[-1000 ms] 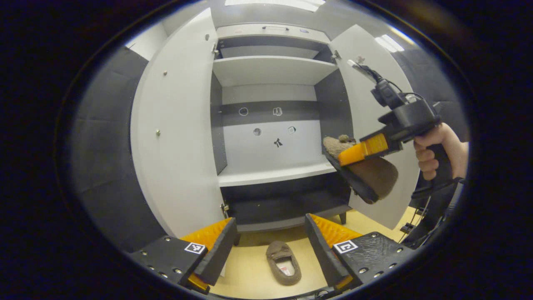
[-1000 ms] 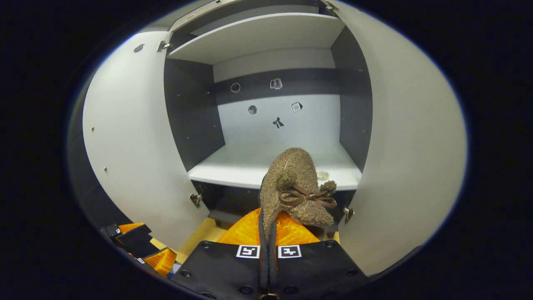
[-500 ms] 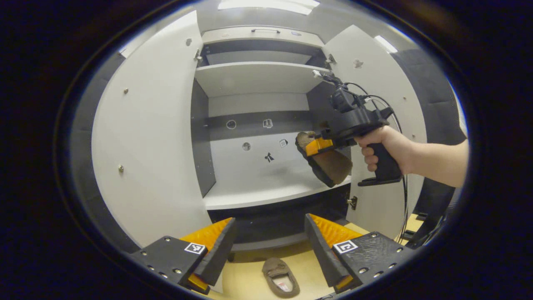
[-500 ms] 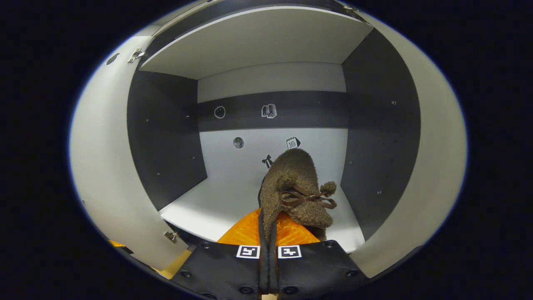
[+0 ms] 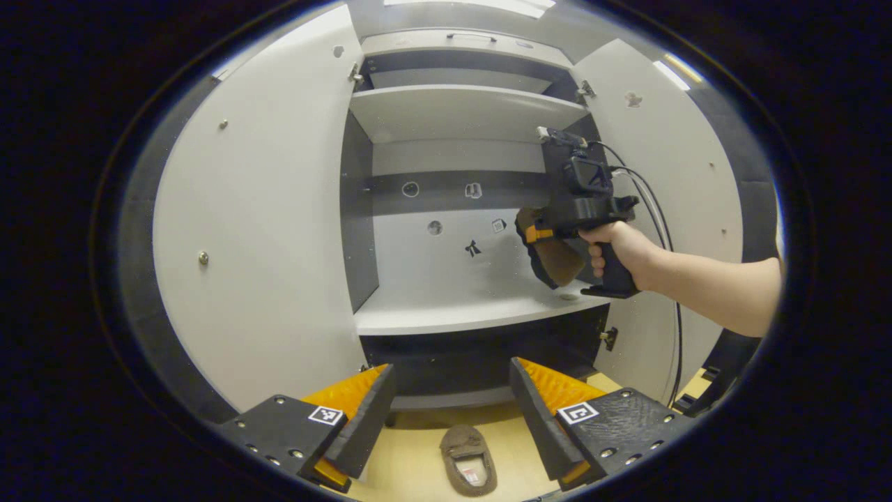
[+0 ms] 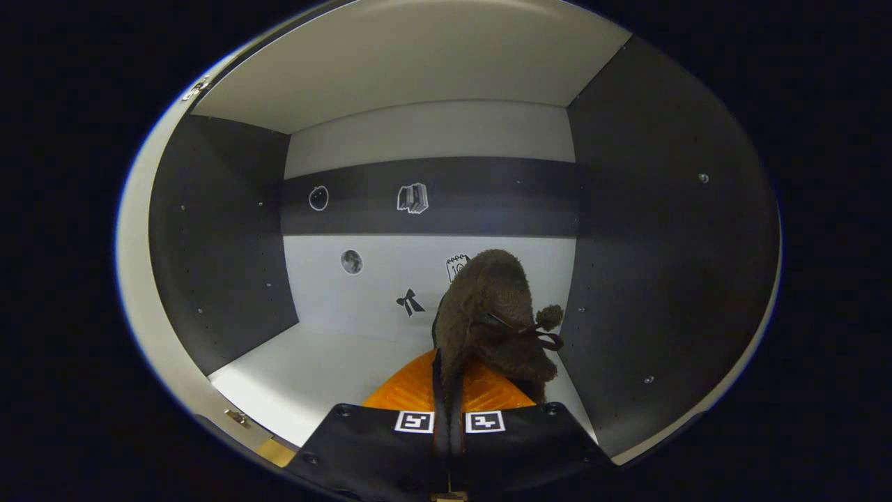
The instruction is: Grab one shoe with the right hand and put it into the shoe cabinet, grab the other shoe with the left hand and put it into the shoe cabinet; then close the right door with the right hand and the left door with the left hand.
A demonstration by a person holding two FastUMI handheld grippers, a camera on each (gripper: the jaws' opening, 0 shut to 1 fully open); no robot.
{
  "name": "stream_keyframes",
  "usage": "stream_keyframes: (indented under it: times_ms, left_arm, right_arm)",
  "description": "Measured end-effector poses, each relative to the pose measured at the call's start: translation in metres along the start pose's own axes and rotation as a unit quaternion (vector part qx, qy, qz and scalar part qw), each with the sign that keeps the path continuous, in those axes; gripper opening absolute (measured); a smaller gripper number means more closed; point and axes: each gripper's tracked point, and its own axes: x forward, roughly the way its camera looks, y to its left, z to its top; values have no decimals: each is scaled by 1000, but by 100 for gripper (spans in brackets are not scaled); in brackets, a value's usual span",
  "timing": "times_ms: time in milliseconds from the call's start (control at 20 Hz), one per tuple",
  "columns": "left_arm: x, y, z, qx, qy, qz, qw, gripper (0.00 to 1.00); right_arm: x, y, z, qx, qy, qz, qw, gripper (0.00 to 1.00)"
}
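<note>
Right gripper, clamped on a shoe, is inside the cabinet; next, lower and release. Left gripper gapes over the 6 o'clock shoe.

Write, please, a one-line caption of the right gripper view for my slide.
Right claw shut on a brown slipper, held above the white shelf inside the open shoe cabinet.

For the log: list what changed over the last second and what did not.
The right gripper carried its brown slipper from outside the cabinet, by the right door, forward into the middle compartment, above the white shelf, jaws still clamped. Unchanged: the left gripper stays open and low, the other slipper lies on the floor, both doors stand open.
</note>
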Motion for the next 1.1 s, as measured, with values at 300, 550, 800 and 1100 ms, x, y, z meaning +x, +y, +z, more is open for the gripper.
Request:
stream_keyframes:
  times_ms: [300,550,800,1100]
  left_arm:
    - [-2,19,-7,-7,12,33,999,95]
    - [-2,22,-8,-10,13,41,999,100]
    - [-2,22,-9,-10,13,41,999,100]
    - [-2,21,-14,-16,19,36,999,95]
  right_arm:
    - [27,4,-18,21,17,3,1000,5]
    - [34,2,-25,39,39,1,998,21]
    - [22,29,-20,50,53,61,995,80]
    - [-16,30,7,37,29,68,997,92]
